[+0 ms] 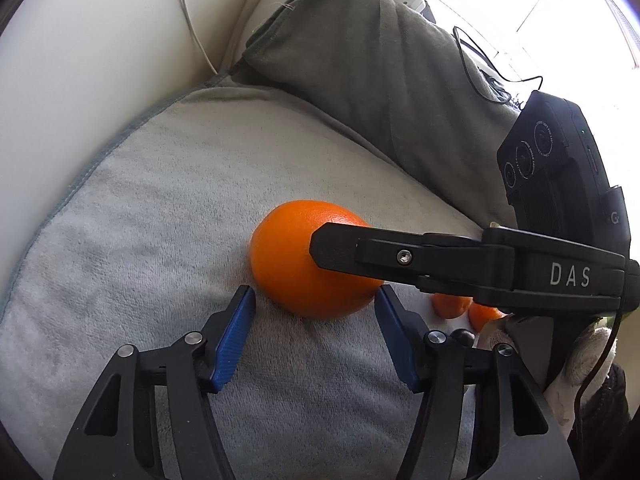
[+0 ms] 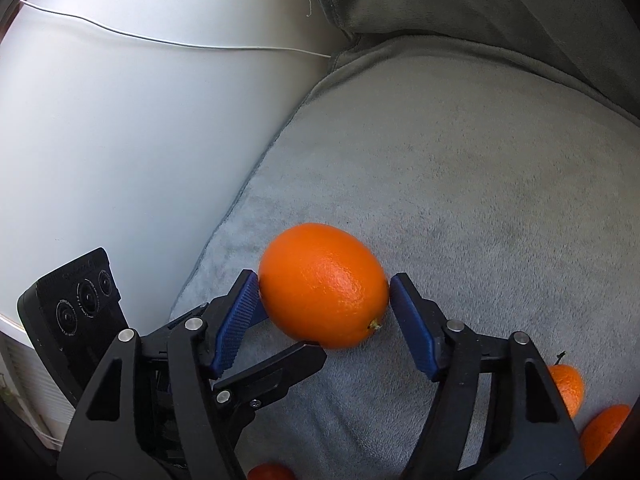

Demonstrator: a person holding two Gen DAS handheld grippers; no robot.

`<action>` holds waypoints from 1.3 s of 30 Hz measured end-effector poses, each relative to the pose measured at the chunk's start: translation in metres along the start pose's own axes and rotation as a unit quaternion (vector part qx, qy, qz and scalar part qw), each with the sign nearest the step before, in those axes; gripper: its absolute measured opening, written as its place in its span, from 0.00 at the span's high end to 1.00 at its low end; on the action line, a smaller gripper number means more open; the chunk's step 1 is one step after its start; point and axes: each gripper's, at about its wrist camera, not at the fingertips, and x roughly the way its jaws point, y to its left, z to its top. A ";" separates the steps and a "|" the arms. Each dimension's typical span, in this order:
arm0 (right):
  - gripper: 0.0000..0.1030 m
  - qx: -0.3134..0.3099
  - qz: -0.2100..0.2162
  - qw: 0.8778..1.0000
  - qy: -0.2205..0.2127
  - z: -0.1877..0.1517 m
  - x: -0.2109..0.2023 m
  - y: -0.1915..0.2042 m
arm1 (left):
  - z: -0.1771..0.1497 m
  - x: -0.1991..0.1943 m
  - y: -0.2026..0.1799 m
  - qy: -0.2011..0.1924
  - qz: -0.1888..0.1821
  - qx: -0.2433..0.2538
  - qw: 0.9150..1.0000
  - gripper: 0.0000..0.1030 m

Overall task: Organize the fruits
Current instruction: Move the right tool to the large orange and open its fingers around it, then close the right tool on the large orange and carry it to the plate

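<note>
A pale grey plush cushion (image 2: pixel 480 184) fills most of both views, with a darker grey-green cushion (image 1: pixel 360 64) propped behind it along the top and a smooth white surface (image 2: pixel 120 140) curving across the left side, a thin white cable (image 2: pixel 160 42) strung over it. On the pale cushion, near the middle of each frame, lies a large orange (image 2: pixel 324 292). The right gripper (image 2: pixel 324 294) straddles it, its blue pads (image 2: pixel 244 312) touching the fruit on both sides in the right wrist view. The left gripper (image 1: pixel 316 308) stands open just below the orange in its own view, its blue pads (image 1: pixel 236 336) flanking the fruit's near edge; whether they touch it I cannot tell. Two smaller oranges (image 2: pixel 568 388) sit toward the lower right of the right wrist view, and a red fruit (image 2: pixel 270 472) peeks at the bottom edge.
</note>
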 end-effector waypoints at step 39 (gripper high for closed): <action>0.32 0.024 -0.079 0.988 -0.128 -0.070 -0.162 -0.038 | -0.009 0.003 -0.132 0.009 -0.080 0.123 0.989 0.45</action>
